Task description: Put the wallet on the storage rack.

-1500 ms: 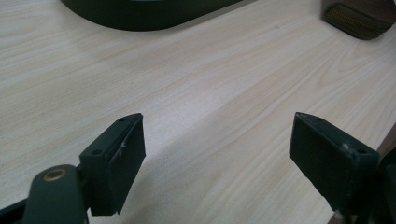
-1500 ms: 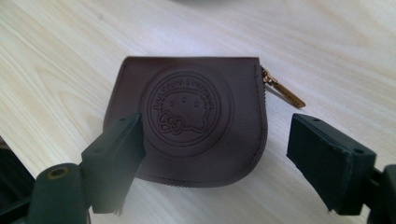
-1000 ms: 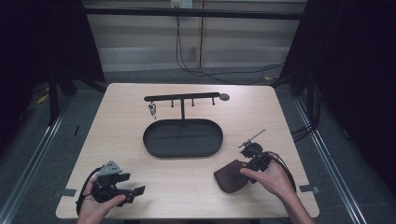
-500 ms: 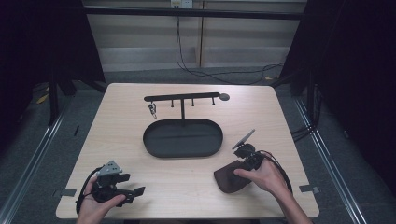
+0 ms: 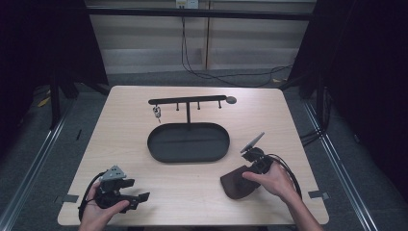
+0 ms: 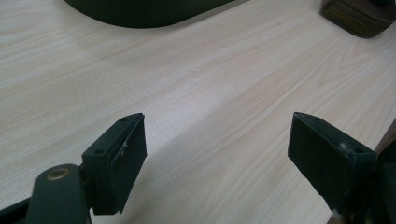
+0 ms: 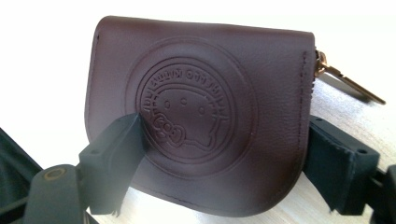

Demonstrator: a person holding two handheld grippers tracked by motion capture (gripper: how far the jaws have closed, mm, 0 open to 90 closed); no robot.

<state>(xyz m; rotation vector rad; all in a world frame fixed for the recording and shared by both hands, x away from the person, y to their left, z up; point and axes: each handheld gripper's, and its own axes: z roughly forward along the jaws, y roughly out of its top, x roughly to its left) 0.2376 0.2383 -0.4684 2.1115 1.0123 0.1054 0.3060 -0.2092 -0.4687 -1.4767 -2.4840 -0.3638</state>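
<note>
A dark brown leather coin purse point(image 7: 201, 84) with an embossed round cat emblem and a gold zip pull point(image 7: 350, 84) lies on the table near the front right point(image 5: 235, 185). My right gripper point(image 7: 219, 158) stands open over it, one jaw above the purse's face, the other beside its zip edge. From above, the right gripper point(image 5: 244, 174) sits at the purse's far right side, held by a hand. My left gripper point(image 5: 142, 197) rests open at the front left with bare wood between its jaws point(image 6: 217, 154). The purse's corner point(image 6: 359, 18) shows far off in the left gripper view.
A black oval tray point(image 5: 159, 151) sits mid-table, its edge point(image 6: 140, 9) also ahead of the left gripper. Behind it stands a black hook rack point(image 5: 187, 102) with a small key ring point(image 5: 157, 113) hanging at its left. Cables trail from both grippers.
The right hand and gripper have shifted left and slightly forward, closing in over the purse. The left gripper has stayed put.
</note>
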